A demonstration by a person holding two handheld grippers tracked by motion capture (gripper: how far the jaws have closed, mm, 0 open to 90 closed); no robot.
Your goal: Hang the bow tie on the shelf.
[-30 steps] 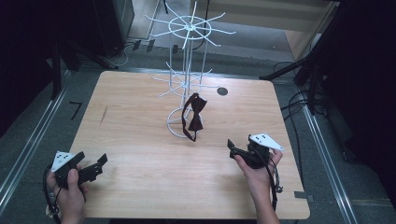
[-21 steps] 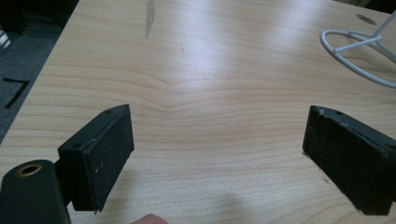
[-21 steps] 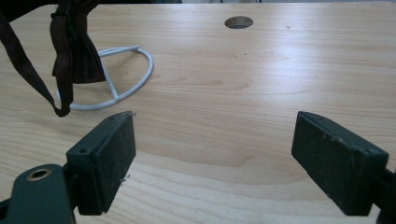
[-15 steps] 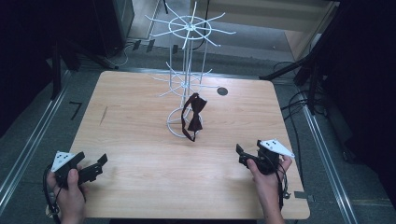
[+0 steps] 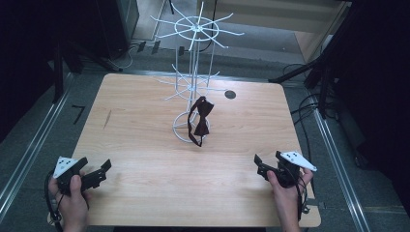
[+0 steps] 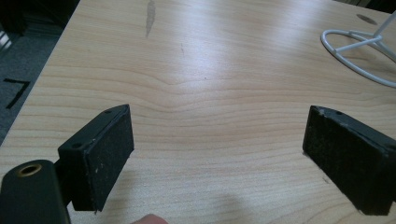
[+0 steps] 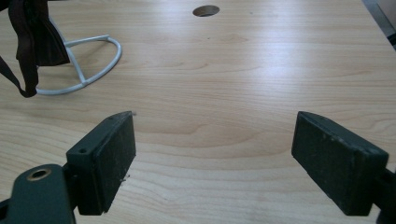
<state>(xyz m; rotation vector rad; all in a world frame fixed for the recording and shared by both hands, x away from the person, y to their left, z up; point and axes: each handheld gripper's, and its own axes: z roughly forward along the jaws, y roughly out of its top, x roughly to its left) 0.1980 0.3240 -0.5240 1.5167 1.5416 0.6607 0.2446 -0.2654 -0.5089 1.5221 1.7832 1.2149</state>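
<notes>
On the desk [image 5: 145,145] seen from the high view, we find the dark bow tie [image 5: 200,119] already hanging from a lower arm of the white wire rack [image 5: 193,87], its strap looping down over the rack's ring base. We judge the hanging itself done, since nothing is in our grasp and both hands sit at the near edge; what may be left is only a check that the tie sits securely, or nothing at all. Our left tongs [image 5: 99,173] rest at the near left corner with jaws apart and empty, and our right tongs [image 5: 265,166] rest at the near right corner, likewise spread and empty. The bow tie lies well apart from both, up the middle of the desk, somewhat nearer the right tongs than the left. In the left gripper view, our left tongs [image 6: 215,158] stand wide open over bare wood grain, with nothing between the pads; part of the rack's white ring base [image 6: 359,51] curves in at the upper right, far ahead of the jaws. In the right gripper view, our right tongs [image 7: 212,158] are also wide open and hold nothing; the bow tie [image 7: 35,37] hangs at the upper left over the ring base [image 7: 88,70], ahead and off to the left of the jaws, and a round hole [image 7: 206,10] in the desk shows beyond.
</notes>
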